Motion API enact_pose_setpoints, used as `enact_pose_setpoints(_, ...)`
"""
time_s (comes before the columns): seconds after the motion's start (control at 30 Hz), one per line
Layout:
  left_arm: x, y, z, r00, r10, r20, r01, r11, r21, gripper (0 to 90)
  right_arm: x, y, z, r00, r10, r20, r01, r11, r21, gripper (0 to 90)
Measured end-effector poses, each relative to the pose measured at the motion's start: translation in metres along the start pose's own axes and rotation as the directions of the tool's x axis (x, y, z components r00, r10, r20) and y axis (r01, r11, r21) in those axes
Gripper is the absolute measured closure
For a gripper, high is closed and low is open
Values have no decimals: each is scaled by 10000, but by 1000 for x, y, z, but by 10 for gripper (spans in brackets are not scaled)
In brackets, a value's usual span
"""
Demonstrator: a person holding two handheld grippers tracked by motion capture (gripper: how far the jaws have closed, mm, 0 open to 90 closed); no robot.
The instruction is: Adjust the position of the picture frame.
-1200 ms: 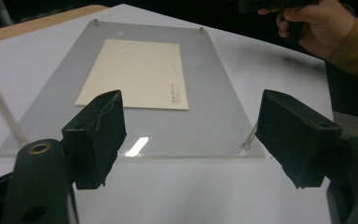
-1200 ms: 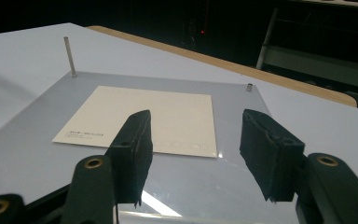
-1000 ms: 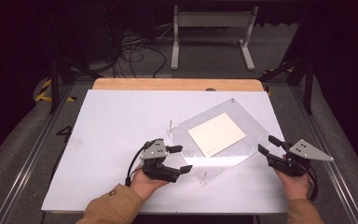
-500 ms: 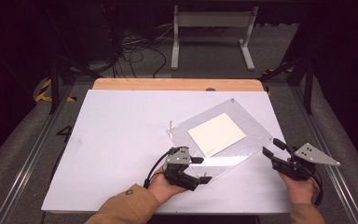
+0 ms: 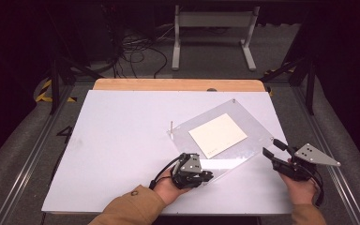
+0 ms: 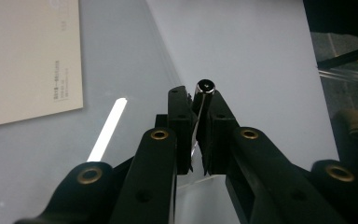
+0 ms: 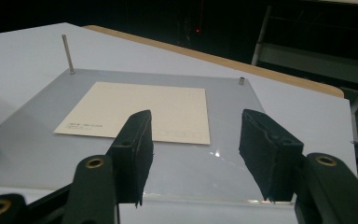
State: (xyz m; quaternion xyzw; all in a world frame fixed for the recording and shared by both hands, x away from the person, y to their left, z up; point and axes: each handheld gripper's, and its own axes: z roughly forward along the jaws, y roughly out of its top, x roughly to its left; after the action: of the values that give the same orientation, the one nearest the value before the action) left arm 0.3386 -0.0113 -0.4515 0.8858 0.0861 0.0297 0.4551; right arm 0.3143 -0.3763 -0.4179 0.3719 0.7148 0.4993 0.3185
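A clear acrylic plate (image 5: 238, 155) lies skewed on the white board, with a cream card (image 5: 218, 134) under it. A tall thin metal pin (image 5: 171, 125) stands at its left corner and a short stud (image 5: 234, 100) at its far corner. My left gripper (image 5: 208, 176) sits at the plate's near corner; its jaws have just been closing and now pinch an upright metal pin (image 6: 205, 91) there. My right gripper (image 5: 273, 149) hovers open by the plate's right corner. In the right gripper view the plate (image 7: 37, 135) and card (image 7: 140, 107) lie beyond its empty jaws.
The white board (image 5: 122, 140) covers a wooden table whose edge (image 5: 178, 84) shows at the back. Bare board stretches left of the plate. A metal stand (image 5: 211, 28) and cables lie on the dark floor behind. Rails run along both sides.
My left gripper slid right and down to the plate's near corner and shut on the pin standing there. The right gripper stayed put.
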Motion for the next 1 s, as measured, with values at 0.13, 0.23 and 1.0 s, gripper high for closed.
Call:
enact_pose_setpoints(0.13, 4, -3, -12, 9999, -98, -54, 98, 9999, 50, 844, -1, 1, 0, 10000, 9, -20, -9, 10000, -68, 442)
enact_pose_setpoints(0.23, 11, -14, -31, 9985, -440, -315, 443, 9990, 78, 845, -2, 2, -1, 10000, 35, -22, -35, 9999, -133, 442)
enact_pose_setpoints(1.0, 72, -102, -140, 8395, -3411, -4229, 3404, 9369, -799, 842, 31, 32, 51, 9829, -628, -1732, 865, 9873, 1330, 894)
